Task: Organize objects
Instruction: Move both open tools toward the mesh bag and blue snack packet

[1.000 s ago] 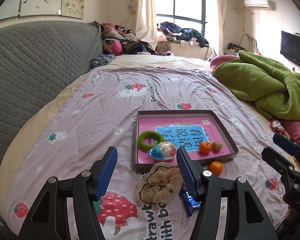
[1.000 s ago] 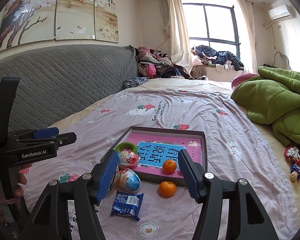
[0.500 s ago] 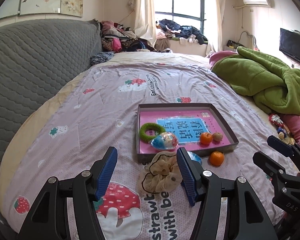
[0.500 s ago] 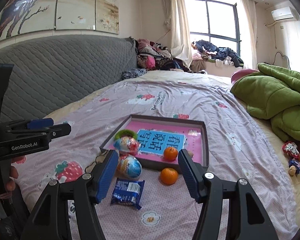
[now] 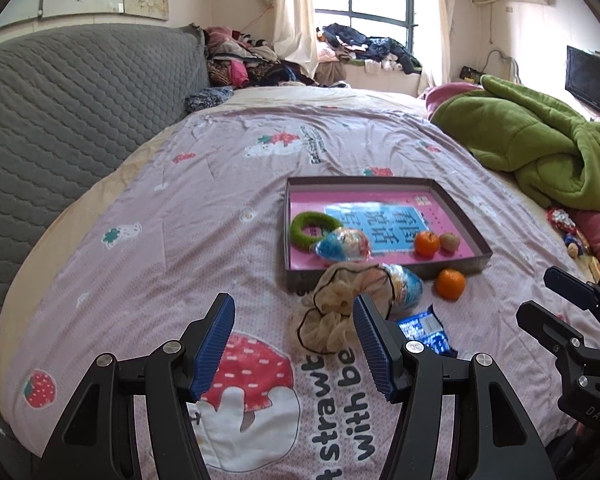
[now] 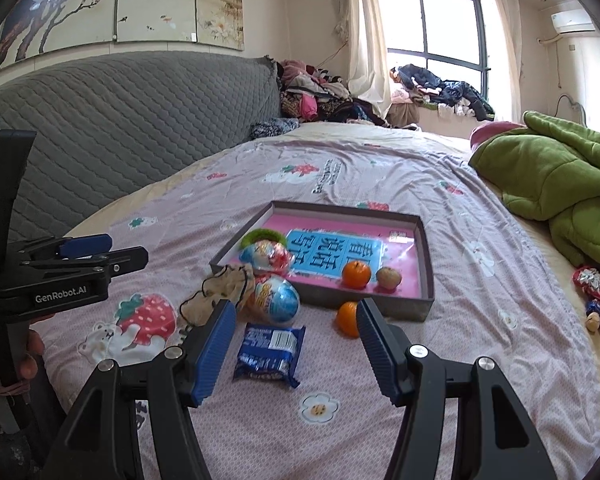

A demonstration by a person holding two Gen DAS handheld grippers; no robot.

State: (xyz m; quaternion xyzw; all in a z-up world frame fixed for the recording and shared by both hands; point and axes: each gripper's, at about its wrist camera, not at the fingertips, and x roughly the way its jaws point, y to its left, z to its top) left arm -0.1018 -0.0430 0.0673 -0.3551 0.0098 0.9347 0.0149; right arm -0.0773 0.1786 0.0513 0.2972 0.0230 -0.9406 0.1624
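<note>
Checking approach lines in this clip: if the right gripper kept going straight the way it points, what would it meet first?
Probably the blue snack packet, lying on the bedspread between the open right gripper fingers' line; depth is uncertain, so the bedspread just beyond is possible.

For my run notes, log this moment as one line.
left hand-held gripper: open, empty | right hand-held gripper: open, empty | on bed outside tray: scrunchie, blue packet, orange

Home bedroom; bed [image 5: 204, 208]; quilted headboard [image 5: 72, 112]; curtained window [image 6: 452, 40]
</note>
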